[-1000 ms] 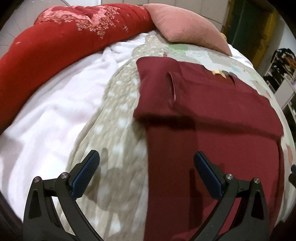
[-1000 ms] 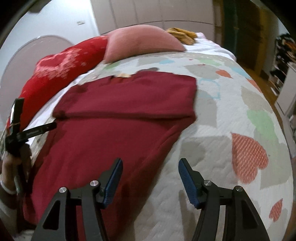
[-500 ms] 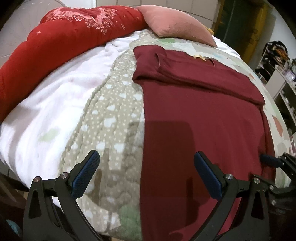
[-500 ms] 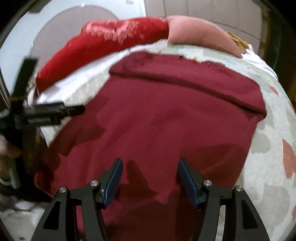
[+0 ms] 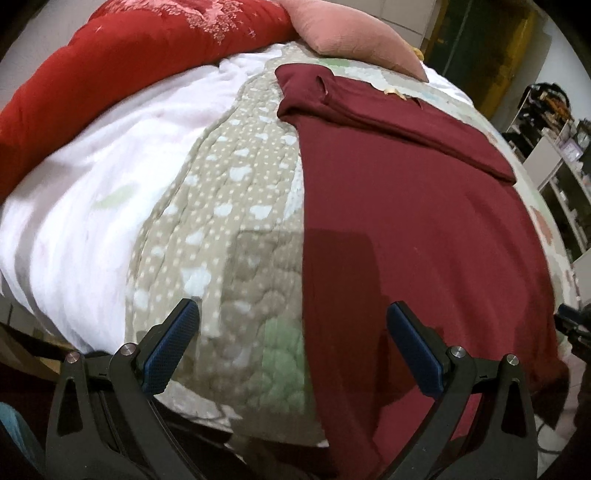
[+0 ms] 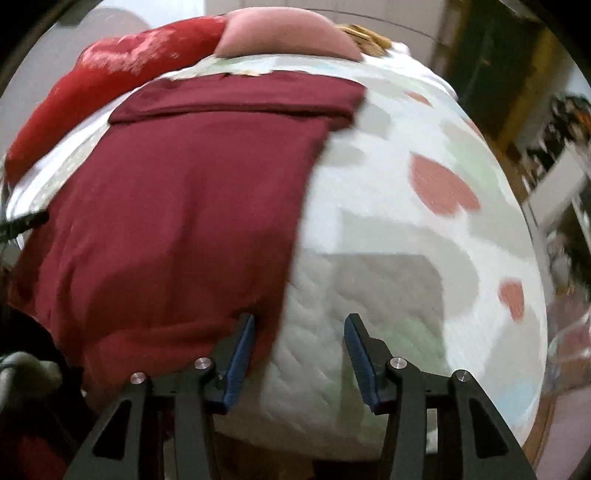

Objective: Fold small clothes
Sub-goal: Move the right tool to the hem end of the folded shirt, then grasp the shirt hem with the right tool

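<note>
Reaching for the near hem, as we read it. The maroon garment (image 5: 406,221) lies flat on the bed's quilt (image 5: 236,206), with its long axis running straight away from both tools and a folded-over band at its far end near the pink pillow (image 5: 347,33). The near end drapes over the bed edge just ahead of the tools.

The left tool (image 5: 291,345) has its jaws spread wide and holds nothing. The garment's left edge runs between its pads: the left pad (image 5: 170,343) sits over the quilt, the right pad (image 5: 413,347) over maroon cloth. We judge it hovers, not touching, though we cannot tell the height for sure.

The right tool (image 6: 299,362) is about half open and its jaws have just been closing. The garment's right edge lies by its left pad (image 6: 242,358), which looks to sit at or on the cloth; the right pad (image 6: 356,360) is over the bare white heart-print quilt (image 6: 424,236). Between the pads we see mostly quilt, with only the cloth's margin at the left pad, and nothing is pinched. This view is blurred, so contact is uncertain.

Key relation: each tool straddles one side edge of the garment at its near end, left tool on the left edge and right tool on the right. The right looks nearer to a grip. The coming move likely needs both near corners pinched, then carried forward along the long axis toward the far band. The right tool may need to shift a bit to its left to get more cloth between its pads.
</note>
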`<state>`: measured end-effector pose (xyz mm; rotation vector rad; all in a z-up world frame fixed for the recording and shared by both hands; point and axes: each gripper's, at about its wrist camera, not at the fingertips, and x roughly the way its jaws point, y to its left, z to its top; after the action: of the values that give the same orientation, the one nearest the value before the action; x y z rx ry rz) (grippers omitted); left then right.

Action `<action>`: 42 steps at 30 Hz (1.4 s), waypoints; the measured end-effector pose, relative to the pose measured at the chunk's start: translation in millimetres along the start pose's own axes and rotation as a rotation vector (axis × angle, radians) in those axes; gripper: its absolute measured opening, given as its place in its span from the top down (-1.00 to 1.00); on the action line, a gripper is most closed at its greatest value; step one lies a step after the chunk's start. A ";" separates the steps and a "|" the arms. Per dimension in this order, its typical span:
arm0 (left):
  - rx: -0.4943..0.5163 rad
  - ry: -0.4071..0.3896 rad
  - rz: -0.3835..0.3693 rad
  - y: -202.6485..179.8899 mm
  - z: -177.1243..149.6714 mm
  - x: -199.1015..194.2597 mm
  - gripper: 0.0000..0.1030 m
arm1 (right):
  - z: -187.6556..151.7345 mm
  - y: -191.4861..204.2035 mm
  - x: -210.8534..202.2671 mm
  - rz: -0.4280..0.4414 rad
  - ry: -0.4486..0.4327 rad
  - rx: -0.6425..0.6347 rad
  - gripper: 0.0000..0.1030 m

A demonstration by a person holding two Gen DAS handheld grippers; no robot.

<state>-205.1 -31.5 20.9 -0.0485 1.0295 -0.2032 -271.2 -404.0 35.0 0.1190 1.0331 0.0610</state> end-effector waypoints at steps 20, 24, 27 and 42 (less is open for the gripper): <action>-0.079 0.131 -0.200 10.8 -53.0 -3.4 -0.98 | -34.6 0.2 8.5 0.336 0.004 0.160 -0.13; -0.037 0.120 -0.223 1.3 -53.0 -7.8 -0.98 | -36.9 -3.6 10.3 0.398 -0.014 0.218 -0.32; 0.010 0.133 -0.204 -8.0 -53.3 -3.8 -0.98 | -40.1 -2.6 9.8 0.410 0.005 0.218 -0.32; 0.033 0.179 -0.167 -17.2 -52.4 15.1 -0.98 | -48.1 7.6 23.0 0.484 0.068 0.215 -0.32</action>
<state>-244.9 -48.3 -16.5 -0.0879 1.2007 -0.3814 -300.7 -390.7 -8.0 0.5642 1.0583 0.3956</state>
